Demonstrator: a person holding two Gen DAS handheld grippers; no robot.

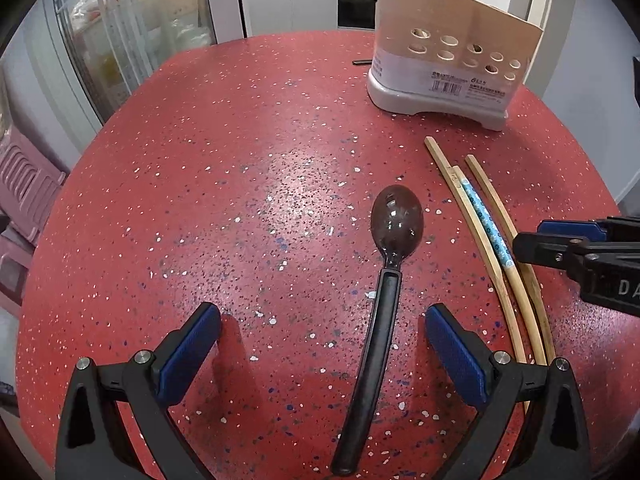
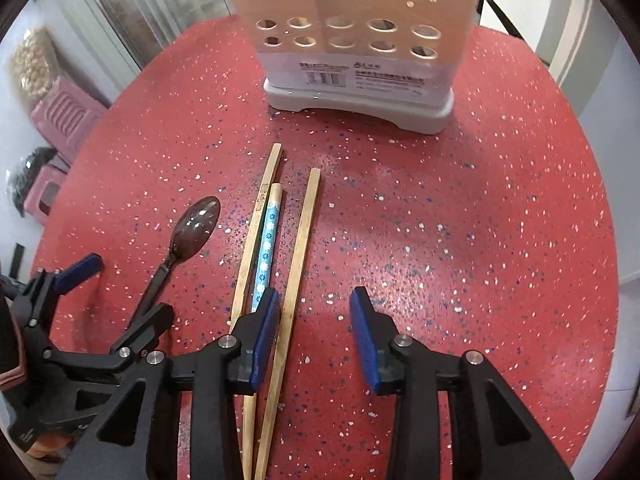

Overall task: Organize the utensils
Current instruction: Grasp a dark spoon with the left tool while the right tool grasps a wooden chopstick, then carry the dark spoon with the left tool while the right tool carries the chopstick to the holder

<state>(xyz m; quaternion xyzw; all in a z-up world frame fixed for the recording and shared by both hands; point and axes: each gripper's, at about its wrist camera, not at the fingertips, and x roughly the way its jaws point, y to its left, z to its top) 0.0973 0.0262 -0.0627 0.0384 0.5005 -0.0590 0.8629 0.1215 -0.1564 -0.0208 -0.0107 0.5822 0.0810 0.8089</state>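
I keep the left gripper [image 1: 322,340] spread wide, with the black spoon [image 1: 386,272] lying between its pads, handle toward me and bowl ahead, so I think it can close on the handle. The right gripper [image 2: 314,320] is also open and pinches nothing; only the rightmost of the three chopsticks [image 2: 276,248] lies between its pads. The utensil holder [image 2: 356,40] stands ahead on the red table [image 2: 500,220], probably the place for everything.
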